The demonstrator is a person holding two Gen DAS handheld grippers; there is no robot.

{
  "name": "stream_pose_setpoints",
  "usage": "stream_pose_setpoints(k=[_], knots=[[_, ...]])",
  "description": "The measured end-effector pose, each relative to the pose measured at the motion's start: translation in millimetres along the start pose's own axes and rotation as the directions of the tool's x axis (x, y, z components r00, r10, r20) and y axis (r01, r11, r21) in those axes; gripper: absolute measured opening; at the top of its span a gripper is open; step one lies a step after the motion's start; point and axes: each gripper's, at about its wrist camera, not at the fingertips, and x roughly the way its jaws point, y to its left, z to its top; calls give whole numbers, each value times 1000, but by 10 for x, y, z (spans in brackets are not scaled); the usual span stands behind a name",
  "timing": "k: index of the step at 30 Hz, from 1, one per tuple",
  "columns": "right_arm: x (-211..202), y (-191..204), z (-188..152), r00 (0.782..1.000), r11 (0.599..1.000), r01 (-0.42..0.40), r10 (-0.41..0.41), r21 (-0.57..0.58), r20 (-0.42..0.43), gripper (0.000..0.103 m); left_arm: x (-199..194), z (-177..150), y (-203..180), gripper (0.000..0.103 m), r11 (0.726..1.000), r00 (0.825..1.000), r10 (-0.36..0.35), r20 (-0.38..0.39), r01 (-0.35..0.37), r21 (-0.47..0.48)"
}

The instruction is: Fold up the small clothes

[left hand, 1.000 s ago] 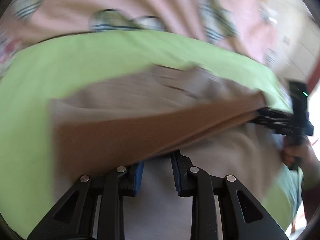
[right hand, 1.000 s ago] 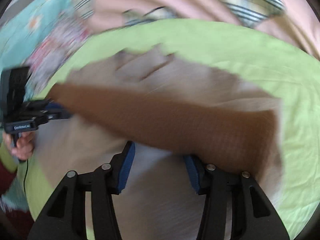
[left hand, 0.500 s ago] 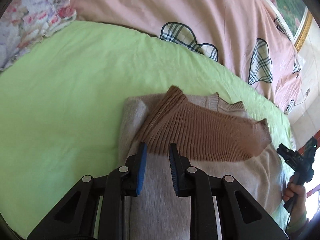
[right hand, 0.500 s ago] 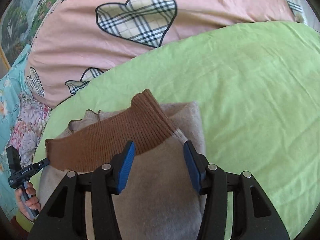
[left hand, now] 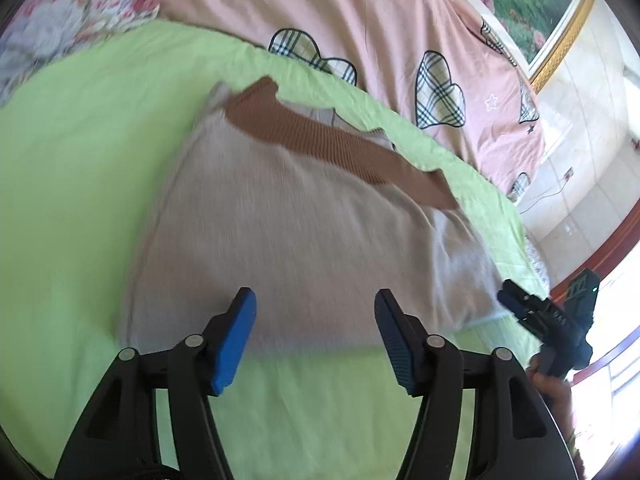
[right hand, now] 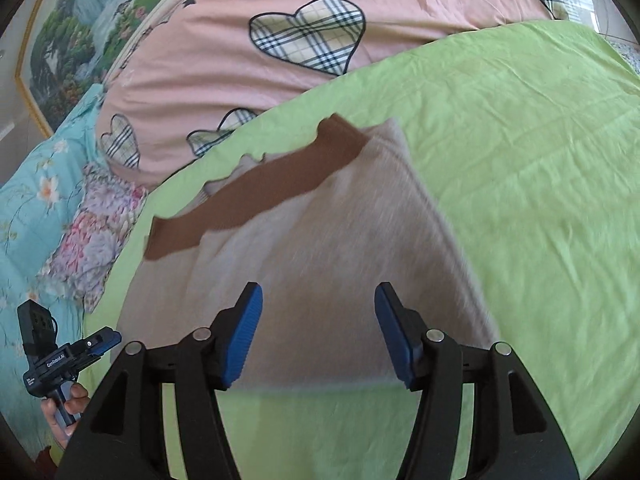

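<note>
Resting after one fold of the beige sweater on the green sheet
Left gripper and right gripper both gape wide, empty; next fold needs a fresh edge grasp

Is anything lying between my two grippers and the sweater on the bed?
Nothing visible. The left gripper and right gripper both hang open just short of the sweater, with only bare green sheet around it.

You've got a soft matt knit sweater w/ ribbed brown hem, on a matt, creased green cotton sheet. Gripper pads: ridged blue rubber on black plastic.
</note>
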Motion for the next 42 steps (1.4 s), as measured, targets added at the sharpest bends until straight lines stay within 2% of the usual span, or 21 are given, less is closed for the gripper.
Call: stream_pose_setpoints(k=[2, 7, 14, 17, 21, 29, 31, 32, 33, 35, 39, 42], knots=[[-61, 75, -132, 1000, 1000, -5, 5, -13, 1, 60, -46, -114, 12, 63, 999, 1000, -19, -11, 19, -26], [-197, 227, -371, 999, 999, -40, 40, -32, 18, 65, -72, -290, 39, 65, 997, 1000, -9, -24, 7, -80], [-256, 343, -504, 997, 997, -74, 74, -37, 12, 66, 46, -433, 30, 69, 989, 998, 51, -37, -55, -134], [-263, 361, -524, 997, 996, -81, 81, -35, 11, 66, 83, -402, 51, 75, 987, 999, 47, -26, -50, -154], [-242, 355, -518, 996, 996, -84, 85, -22, 7, 66, 176, -254, 132, 75, 984, 998, 65, -4, -65, -166], [-200, 328, -488, 995, 995, -95, 95, -13, 1, 66, 308, 47, 328, 74, 967, 996, 76, 38, -64, -247], [-179, 325, -459, 995, 995, -98, 98, -15, 0, 66, 332, 108, 342, 66, 964, 992, 112, 51, -96, -248], [-163, 324, -439, 995, 995, -100, 100, -17, -1, 66, 356, 151, 344, 57, 962, 989, 140, 52, -123, -244], [-178, 333, -468, 995, 995, -100, 100, -12, 0, 66, 370, 174, 344, 42, 960, 986, 157, 52, -140, -242], [-145, 317, -414, 994, 994, -108, 108, -9, -2, 66, 410, 247, 324, 21, 964, 986, 158, 47, -144, -224], [-79, 255, -245, 992, 992, -128, 128, -4, -11, 66, 400, 331, 81, 9, 972, 976, 206, 68, -196, -129], [-26, 172, -56, 989, 989, -147, 147, 5, -30, 66, 353, 376, -218, 7, 980, 975, 197, 101, -193, -45]])
